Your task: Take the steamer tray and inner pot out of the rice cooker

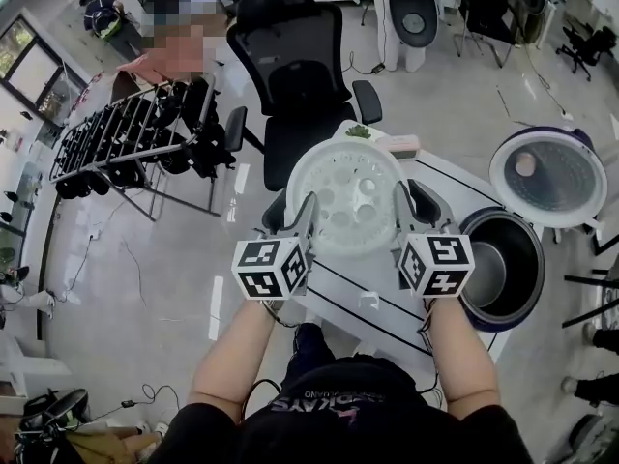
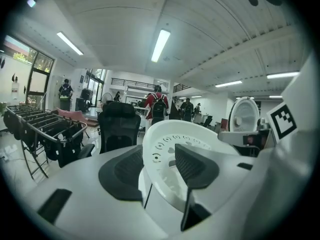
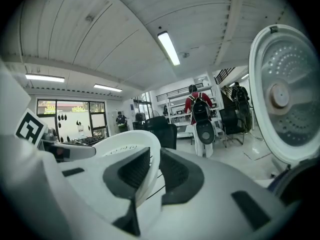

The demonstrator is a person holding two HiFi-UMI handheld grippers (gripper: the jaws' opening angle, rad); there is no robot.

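The left hand-held gripper (image 1: 308, 207) and right hand-held gripper (image 1: 401, 201) clamp opposite rims of the steamer tray (image 1: 350, 196) above the worktop (image 1: 382, 309), beside the rice cooker (image 1: 527, 288). It is best kept level, with both sides lowered together.

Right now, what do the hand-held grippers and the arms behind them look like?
The left hand-held gripper and right hand-held gripper match: white bodies, dark grey ribbed pads, each with a white cube bearing black square markers. The person wears a black short-sleeved top; forearms bare.
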